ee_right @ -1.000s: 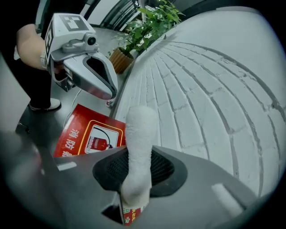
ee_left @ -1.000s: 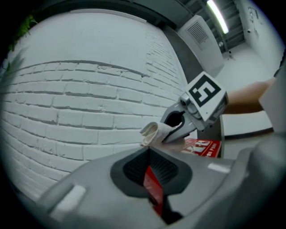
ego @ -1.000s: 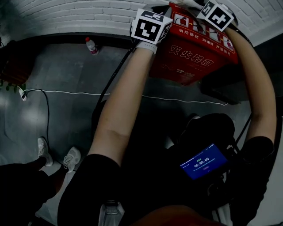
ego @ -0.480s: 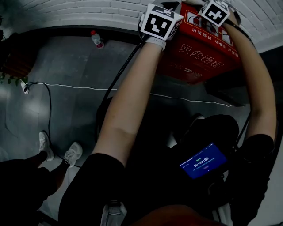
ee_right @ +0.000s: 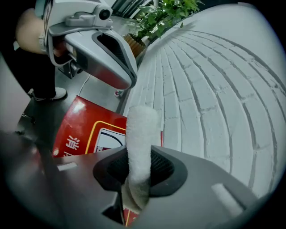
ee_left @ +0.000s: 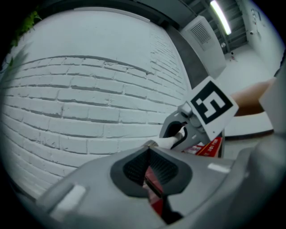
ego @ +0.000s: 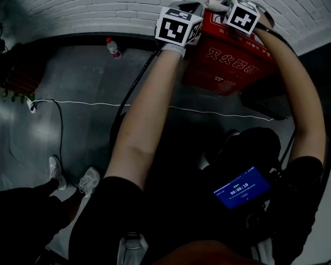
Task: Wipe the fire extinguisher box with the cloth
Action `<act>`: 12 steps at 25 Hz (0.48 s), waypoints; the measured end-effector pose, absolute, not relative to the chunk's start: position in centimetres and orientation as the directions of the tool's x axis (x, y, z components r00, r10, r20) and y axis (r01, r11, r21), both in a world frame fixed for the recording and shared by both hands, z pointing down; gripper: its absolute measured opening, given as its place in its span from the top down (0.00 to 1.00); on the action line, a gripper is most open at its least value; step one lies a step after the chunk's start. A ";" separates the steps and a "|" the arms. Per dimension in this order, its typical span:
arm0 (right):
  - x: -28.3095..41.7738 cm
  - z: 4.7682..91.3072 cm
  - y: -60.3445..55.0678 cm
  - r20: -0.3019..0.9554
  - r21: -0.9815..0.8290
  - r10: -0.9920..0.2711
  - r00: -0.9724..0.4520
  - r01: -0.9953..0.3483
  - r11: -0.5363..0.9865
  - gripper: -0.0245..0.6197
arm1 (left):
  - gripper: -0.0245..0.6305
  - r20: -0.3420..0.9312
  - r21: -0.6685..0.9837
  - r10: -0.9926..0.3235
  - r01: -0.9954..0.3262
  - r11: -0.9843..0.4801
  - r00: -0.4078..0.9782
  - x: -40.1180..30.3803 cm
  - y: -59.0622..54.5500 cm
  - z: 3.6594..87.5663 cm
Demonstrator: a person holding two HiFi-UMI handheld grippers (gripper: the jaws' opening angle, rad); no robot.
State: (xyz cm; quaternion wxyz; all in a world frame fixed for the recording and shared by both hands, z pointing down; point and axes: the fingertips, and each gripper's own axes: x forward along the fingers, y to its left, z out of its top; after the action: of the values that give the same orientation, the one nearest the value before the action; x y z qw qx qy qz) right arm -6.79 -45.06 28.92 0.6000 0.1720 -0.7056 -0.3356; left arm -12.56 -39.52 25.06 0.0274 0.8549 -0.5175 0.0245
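Closest to the person, a small blue screen [ego: 242, 187] glows against the dark clothing. Both bare arms reach away from it towards the foot of the wall. Off to the left, a second person's pale shoes [ego: 88, 182] stand on the grey floor [ego: 83, 77]. A thin white cable [ego: 93, 103] runs across the floor beyond them.

At the far edge of the floor stands the red fire extinguisher box [ego: 227, 67], hard against the white brick wall [ego: 103, 15]. Its long side lies along the wall, and its lettered front faces out into the room. Its top carries yellow-bordered labels.

The left tool [ee_left: 149, 163] hangs over the left end of the box top with its jaws pressed together and nothing between them. The red of the box shows through the slit below its pads.

The right tool [ee_right: 139, 174] is just beside it to the right, over the back of the box top. It pinches a white cloth [ee_right: 142, 129], which sticks out of the jaws as a thick roll pointing towards the wall. Whether the cloth touches the box, I cannot tell.

Further left along the wall, a small bottle [ego: 113, 49] stands upright on the floor. Green leaves [ee_right: 165, 13] show beyond it.
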 end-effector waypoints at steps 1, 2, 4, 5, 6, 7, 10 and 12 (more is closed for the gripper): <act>-7.0 29.0 -44.2 0.742 0.668 -0.631 -0.227 0.169 0.725 0.82 | 0.96 0.072 0.022 -0.885 -0.887 -0.460 0.461 -12.7 -39.4 25.1; -7.2 29.1 -43.4 0.752 0.657 -0.618 -0.231 0.177 0.733 0.82 | 0.96 0.074 0.022 -0.886 -0.889 -0.458 0.458 -12.8 -39.2 25.1; -7.2 29.2 -41.8 0.765 0.642 -0.602 -0.231 0.191 0.743 0.82 | 0.96 0.076 0.023 -0.887 -0.890 -0.456 0.456 -13.0 -38.8 25.0; -7.2 29.2 -41.1 0.768 0.638 -0.597 -0.231 0.199 0.744 0.82 | 0.96 0.076 0.022 -0.886 -0.890 -0.456 0.457 -13.1 -38.5 24.8; -7.3 29.3 -40.4 0.772 0.633 -0.591 -0.233 0.207 0.746 0.82 | 0.96 0.076 0.018 -0.886 -0.889 -0.458 0.458 -13.0 -38.1 24.7; -7.2 29.3 -39.6 0.776 0.629 -0.586 -0.234 0.212 0.748 0.82 | 0.96 0.077 0.011 -0.885 -0.888 -0.460 0.460 -12.9 -37.8 24.5; -7.5 29.4 -37.3 0.785 0.618 -0.570 -0.245 0.234 0.751 0.82 | 0.96 0.083 -0.023 -0.882 -0.884 -0.467 0.464 -12.6 -36.4 24.1; -7.7 29.4 -35.8 0.790 0.611 -0.557 -0.256 0.253 0.750 0.82 | 0.96 0.091 -0.044 -0.881 -0.882 -0.468 0.463 -12.5 -35.6 23.9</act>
State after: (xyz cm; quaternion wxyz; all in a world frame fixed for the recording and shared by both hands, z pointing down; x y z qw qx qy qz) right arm -7.74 -35.77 29.40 0.6008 0.1060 -0.7169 -0.3374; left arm -12.54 -35.59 23.90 0.0045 0.8554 -0.5155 0.0505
